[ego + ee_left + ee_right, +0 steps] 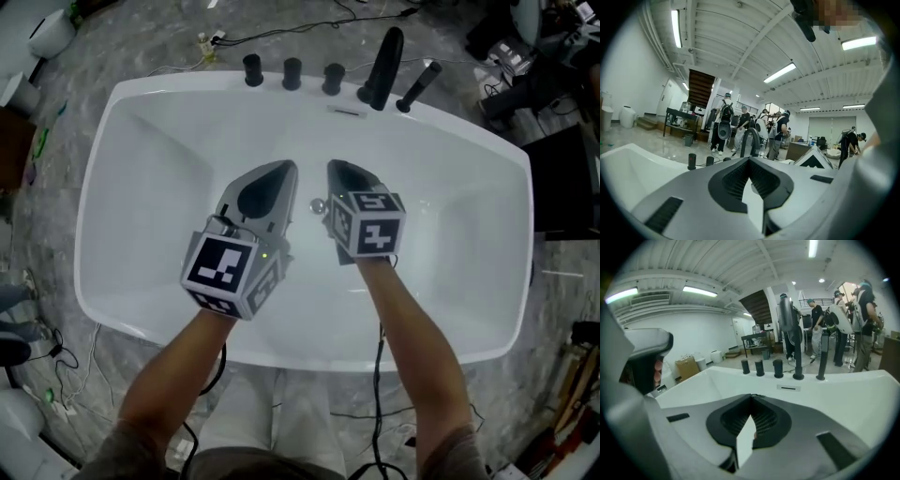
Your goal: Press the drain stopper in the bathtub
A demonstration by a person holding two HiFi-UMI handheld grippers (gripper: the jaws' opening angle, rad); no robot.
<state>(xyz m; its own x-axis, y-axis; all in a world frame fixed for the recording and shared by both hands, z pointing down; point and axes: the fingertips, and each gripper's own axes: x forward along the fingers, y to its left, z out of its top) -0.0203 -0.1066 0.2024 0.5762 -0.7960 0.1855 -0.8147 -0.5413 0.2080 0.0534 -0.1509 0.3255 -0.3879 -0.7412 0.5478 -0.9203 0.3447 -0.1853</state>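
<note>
The stopper (317,205), a small round chrome cap facing up, sits mid-floor in the tub (450,187), seen between the two claws. The left claw (289,169) and right claw (332,167) are side by side, both closed and empty, with their tips toward the faucet (382,66) and the forearms reaching over the near rim.

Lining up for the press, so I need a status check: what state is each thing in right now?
left gripper: shut, nothing in it.
right gripper: shut, nothing in it.
drain stopper: untouched, showing between the two grippers; raised or pressed cannot be told.
bathtub: no water visible in it.
faucet: not running.
</note>
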